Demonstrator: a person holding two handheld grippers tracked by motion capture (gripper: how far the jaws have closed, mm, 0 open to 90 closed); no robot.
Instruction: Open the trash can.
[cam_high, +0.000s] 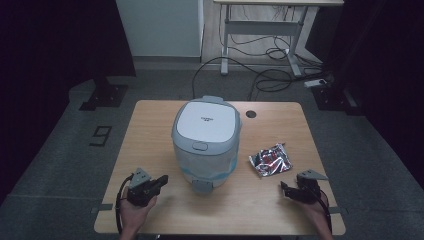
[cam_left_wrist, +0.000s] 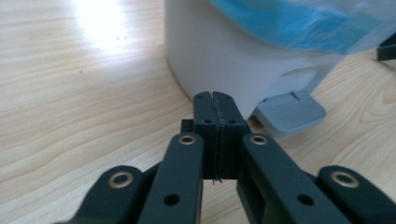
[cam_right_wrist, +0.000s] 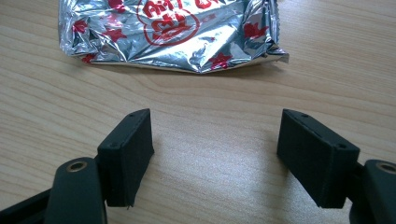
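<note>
Both grippers rest near the cooker (cam_high: 205, 142): the left gripper (cam_high: 163, 180), just left of it, has jaws pressed together on nothing. Right of the cooker, the right gripper (cam_right_wrist: 215, 154) stands wide apart, near the foil packet (cam_right_wrist: 173, 32), not touching it.

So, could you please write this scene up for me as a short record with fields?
surface: wooden table
main object: white pedal bin, lid closed, standing mid-table
bin pedal: grey pedal at the bin's foot, facing the person
other object: crumpled silver foil packet with red print, lying flat to the right of the bin
left hand-held gripper: jaws shut on nothing, pointing at the bin's base near the pedal
right hand-held gripper: jaws open, low over the table, short of the packet
</note>
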